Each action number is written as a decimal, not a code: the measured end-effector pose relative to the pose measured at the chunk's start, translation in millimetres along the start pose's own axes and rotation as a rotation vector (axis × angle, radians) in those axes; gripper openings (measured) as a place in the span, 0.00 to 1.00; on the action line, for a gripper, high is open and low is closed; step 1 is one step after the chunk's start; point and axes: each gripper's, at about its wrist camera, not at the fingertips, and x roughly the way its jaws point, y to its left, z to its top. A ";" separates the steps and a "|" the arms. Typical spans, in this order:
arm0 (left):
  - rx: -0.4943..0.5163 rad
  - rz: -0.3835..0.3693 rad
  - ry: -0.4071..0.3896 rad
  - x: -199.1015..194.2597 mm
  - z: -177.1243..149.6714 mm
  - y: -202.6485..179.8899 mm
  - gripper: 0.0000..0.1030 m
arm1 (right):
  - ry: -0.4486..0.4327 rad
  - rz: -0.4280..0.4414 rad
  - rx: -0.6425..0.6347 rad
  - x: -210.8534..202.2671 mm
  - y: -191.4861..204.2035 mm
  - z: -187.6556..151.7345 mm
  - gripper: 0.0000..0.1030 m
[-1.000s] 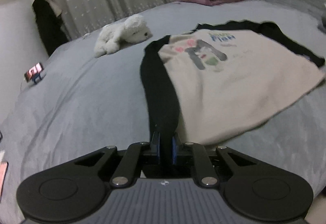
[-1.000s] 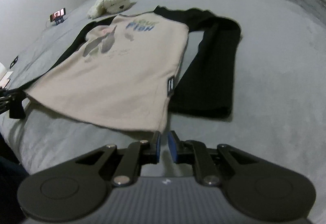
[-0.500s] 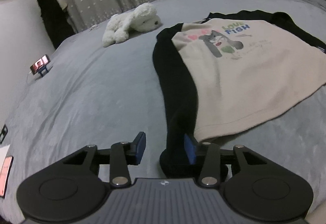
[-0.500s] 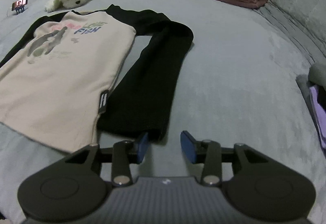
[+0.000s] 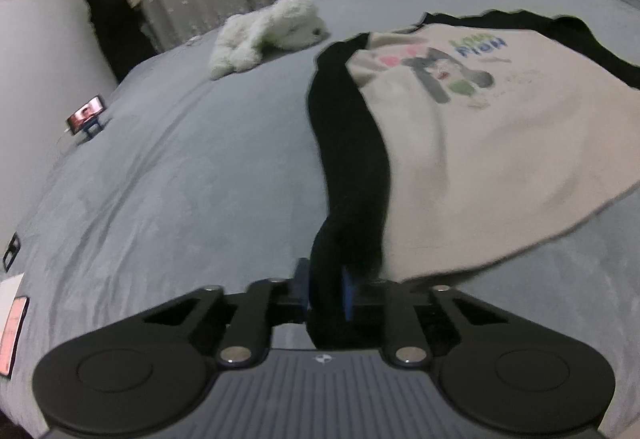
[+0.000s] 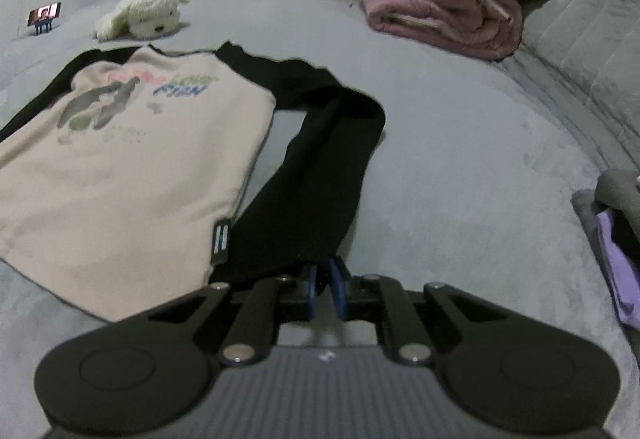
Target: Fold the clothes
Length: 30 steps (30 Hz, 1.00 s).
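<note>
A beige long-sleeved shirt [image 5: 500, 159] with black sleeves and a cartoon print lies flat, front up, on the grey bed [image 5: 180, 179]. It also shows in the right wrist view [image 6: 120, 167]. My left gripper [image 5: 325, 293] is shut on the cuff of the shirt's left black sleeve [image 5: 352, 159], which runs away from the jaws. My right gripper [image 6: 325, 289] is shut on the cuff edge of the other black sleeve [image 6: 316, 179], which bends back toward the shoulder.
A white plush toy [image 5: 268, 33] lies beyond the shirt. A folded pink blanket [image 6: 444, 13] with clothes on top sits at the far side. A small phone on a stand [image 5: 86, 115] stands at the left bed edge. Purple and grey clothes [image 6: 616, 239] lie at the right.
Half a second ago both grippers were open by the sleeve cuffs. Now each has closed on its cuff. The right gripper shifted from the shirt's hem to the right sleeve over the last second.
</note>
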 end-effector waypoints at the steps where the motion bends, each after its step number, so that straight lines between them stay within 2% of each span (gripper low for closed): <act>1: -0.024 0.006 -0.013 -1.7 1.3 5.0 0.12 | -0.014 -0.009 -0.004 -2.2 0.4 0.5 0.09; 4: -0.125 0.046 -0.037 -3.5 5.5 27.9 0.10 | -0.055 -0.033 0.002 -8.0 -1.4 3.6 0.09; 7: -0.232 0.120 -0.035 2.6 11.7 59.3 0.10 | -0.091 -0.064 0.048 -11.6 -13.7 11.6 0.08; 11: -0.399 0.236 -0.026 16.5 25.4 111.2 0.10 | -0.152 -0.108 0.132 -16.4 -47.4 29.0 0.08; 14: -0.438 0.339 -0.037 30.0 46.2 149.1 0.10 | -0.160 -0.166 0.117 -7.2 -78.9 51.3 0.08; 16: -0.475 0.386 -0.050 41.4 61.9 175.5 0.10 | -0.154 -0.239 0.096 4.2 -111.2 72.4 0.08; 19: -0.584 0.385 -0.076 63.2 83.9 212.1 0.13 | -0.195 -0.409 0.131 16.5 -171.0 110.6 0.08; 21: -0.637 0.363 -0.071 77.6 93.1 223.1 0.16 | -0.216 -0.513 0.240 23.0 -217.8 132.0 0.08; 22: -0.654 0.362 -0.068 81.8 94.7 222.9 0.20 | -0.186 -0.544 0.288 33.0 -233.6 138.1 0.09; 24: -0.676 0.357 -0.073 85.5 93.7 216.0 0.31 | -0.085 -0.525 0.303 59.3 -244.2 141.8 0.12; 25: -0.679 0.344 -0.079 86.0 90.8 213.1 0.43 | -0.046 -0.524 0.305 71.1 -246.2 141.1 0.13; 26: -0.679 0.338 -0.072 86.4 88.1 209.7 0.48 | -0.033 -0.539 0.306 78.7 -243.1 136.0 0.17; 28: -0.676 0.350 -0.046 84.7 83.7 200.7 0.48 | -0.010 -0.537 0.346 88.0 -239.2 122.3 0.26; 30: -0.655 0.259 -0.038 76.6 79.6 180.8 0.47 | 0.037 -0.490 0.363 97.3 -232.2 106.8 0.29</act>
